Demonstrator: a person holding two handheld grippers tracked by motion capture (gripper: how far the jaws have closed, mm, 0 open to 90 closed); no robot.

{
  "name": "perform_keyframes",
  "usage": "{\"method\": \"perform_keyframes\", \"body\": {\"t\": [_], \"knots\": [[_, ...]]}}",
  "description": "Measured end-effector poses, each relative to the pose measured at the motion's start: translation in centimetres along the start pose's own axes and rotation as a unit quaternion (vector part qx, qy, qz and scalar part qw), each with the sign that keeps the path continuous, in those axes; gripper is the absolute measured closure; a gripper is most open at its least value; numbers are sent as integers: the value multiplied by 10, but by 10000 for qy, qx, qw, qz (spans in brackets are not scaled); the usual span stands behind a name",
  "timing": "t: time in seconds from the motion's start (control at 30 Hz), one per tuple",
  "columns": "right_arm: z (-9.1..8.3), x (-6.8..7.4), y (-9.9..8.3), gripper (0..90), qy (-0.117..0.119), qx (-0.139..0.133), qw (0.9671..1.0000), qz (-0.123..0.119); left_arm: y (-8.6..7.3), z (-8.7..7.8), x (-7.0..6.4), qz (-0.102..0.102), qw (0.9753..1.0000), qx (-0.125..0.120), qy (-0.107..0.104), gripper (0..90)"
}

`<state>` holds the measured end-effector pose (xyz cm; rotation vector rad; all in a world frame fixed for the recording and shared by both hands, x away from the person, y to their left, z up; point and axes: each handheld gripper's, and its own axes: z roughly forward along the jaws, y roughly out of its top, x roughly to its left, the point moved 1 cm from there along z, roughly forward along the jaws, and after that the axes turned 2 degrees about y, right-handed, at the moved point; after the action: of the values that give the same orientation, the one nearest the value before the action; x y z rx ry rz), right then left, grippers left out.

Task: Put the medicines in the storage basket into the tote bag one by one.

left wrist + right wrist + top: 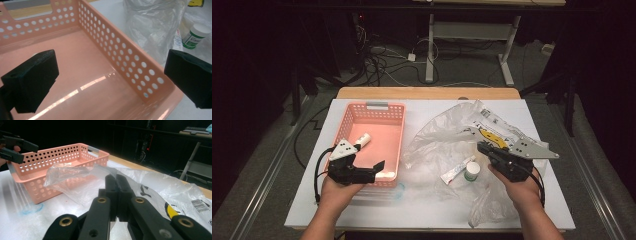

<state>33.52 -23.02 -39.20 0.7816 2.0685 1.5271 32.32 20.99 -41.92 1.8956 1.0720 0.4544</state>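
The left tongs [371, 170] gape wide, straddling the near right corner of the pink perforated plastic basket [398, 131]; the right tongs [482, 148] are clenched on the crumpled clear plastic bag [437, 137] — spread over the white worktop [422, 202]. Beside it lie a white tube [457, 170] and a small green-labelled white jar [472, 171].

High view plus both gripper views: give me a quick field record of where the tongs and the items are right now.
left tongs: open, jaws straddling the near right wall of the pink basket
right tongs: shut on the clear plastic bag
basket contents: one white tube near the left wall
on the bag: white toothpaste tube with the green-and-white jar beside it
surface: white table
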Motion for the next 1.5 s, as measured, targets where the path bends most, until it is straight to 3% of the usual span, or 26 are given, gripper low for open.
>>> {"method": "perform_keyframes", "body": {"t": [0.23, 0.43, 0.63, 0.77, 0.9, 1.07, 1.27, 1.5], "knots": [[0, 0, 0, 900, 10, -10, 10000, -6, -5, -7, 15, -148, 9998, 1, 157, 0], [1, 1, 1, 900, 5, 8, 10000, 10, -3, -7, 15, -168, 9998, -27, 90, 0], [0, 0, 1, 900, 11, -20, 10000, -6, 11, -6, 16, -334, 9994, -89, -52, 0], [1, 0, 1, 900, 23, -22, 10000, 28, 22, 0, 19, -160, 9998, -42, 118, 0], [1, 0, 2, 900, 33, -25, 10000, 29, 32, 7, 28, -214, 9997, -7, 112, 0], [3, 1, 0, 900, 53, 5, 10000, 23, 43, 16, 41, -404, 9990, 189, 53, 18], [3, 0, -1, 900, 64, 15, 10000, 44, 53, 33, 50, -314, 9986, 416, 128, 46], [4, 1, -1, 900, 83, 21, 10000, 41, 53, 59, 67, -477, 9949, 849, 246, 55]]}}
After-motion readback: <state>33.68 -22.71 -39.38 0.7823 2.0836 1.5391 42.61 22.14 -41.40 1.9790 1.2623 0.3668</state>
